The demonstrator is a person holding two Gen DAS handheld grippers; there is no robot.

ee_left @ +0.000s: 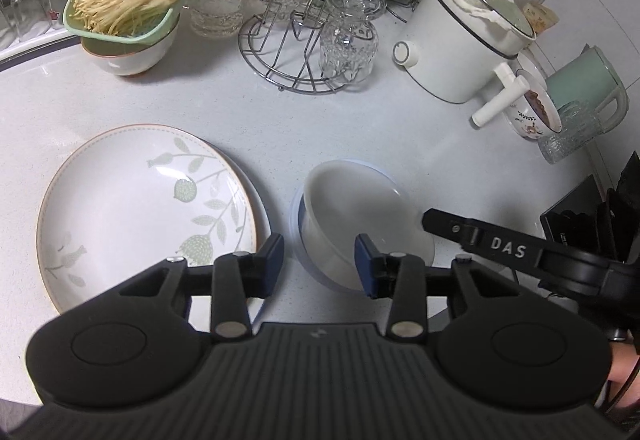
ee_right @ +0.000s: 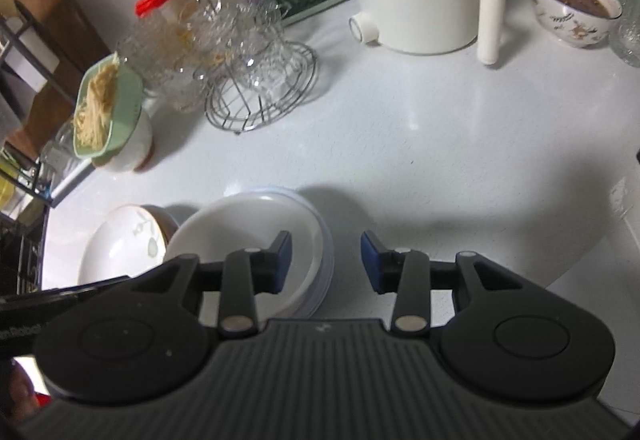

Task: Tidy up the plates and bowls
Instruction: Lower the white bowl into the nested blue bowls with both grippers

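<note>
While both the left gripper (ee_left: 318,264) and right gripper (ee_right: 325,262) stand apart and empty, the white plastic bowl (ee_left: 352,207), lower centre, wants a firm rim pinch beside the leaf-patterned ceramic plate (ee_left: 132,207).

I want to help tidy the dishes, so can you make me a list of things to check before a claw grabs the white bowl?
1. Left claw open: ok, blue pads apart, nothing between them.
2. Right claw open: ok, also empty.
3. White bowl empty: ok, nothing shows inside.
4. White bowl sitting flat: not ok, it leans tilted on the dish beneath it.
5. Right claw lined up on the bowl's rim: cannot tell; one finger is over the bowl, the other over bare counter.
6. Leaf plate free for stacking: ok, nothing on it, and another plate peeks out underneath.
</note>
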